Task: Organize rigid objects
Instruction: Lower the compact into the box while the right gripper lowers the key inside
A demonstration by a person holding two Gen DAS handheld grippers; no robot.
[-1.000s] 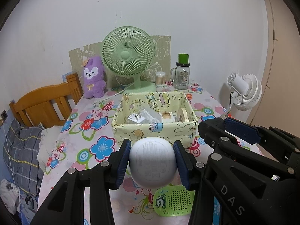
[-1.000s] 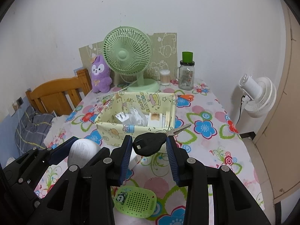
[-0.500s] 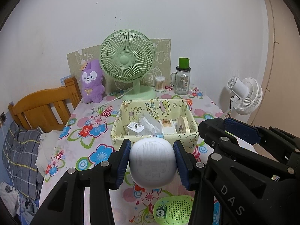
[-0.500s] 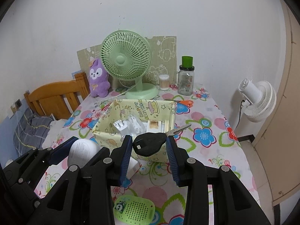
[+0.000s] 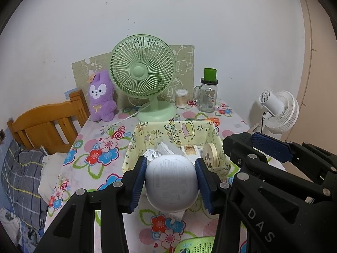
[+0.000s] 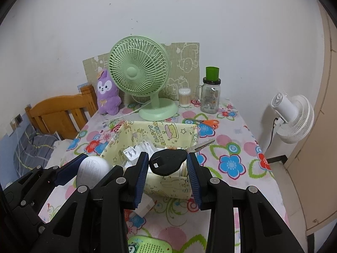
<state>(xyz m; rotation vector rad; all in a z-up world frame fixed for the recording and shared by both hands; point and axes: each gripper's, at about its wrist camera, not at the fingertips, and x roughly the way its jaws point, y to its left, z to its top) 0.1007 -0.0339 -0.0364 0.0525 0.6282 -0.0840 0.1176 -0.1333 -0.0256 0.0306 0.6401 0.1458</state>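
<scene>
My left gripper (image 5: 171, 186) is shut on a rounded white case (image 5: 171, 183) and holds it in the air just in front of a yellow fabric basket (image 5: 174, 129). The case also shows in the right wrist view (image 6: 92, 167). My right gripper (image 6: 167, 178) is shut on a black-headed key (image 6: 168, 161) whose metal blade points right, held over the basket's (image 6: 160, 131) near right corner. The basket holds a white plug (image 6: 130, 154), a plastic bag, small boxes and a round wooden piece (image 5: 211, 154).
A green fan (image 5: 143, 73), a purple plush (image 5: 102, 99), a cotton-swab jar (image 5: 181, 98) and a glass mug jar (image 5: 207, 97) stand at the back. Orange scissors (image 6: 207, 122) lie behind the basket. A green perforated box (image 6: 147, 245) and a white box (image 6: 145, 205) lie near.
Both grippers have risen and moved forward toward the basket, still holding the case and the key. The green box has slid lower in both views.
</scene>
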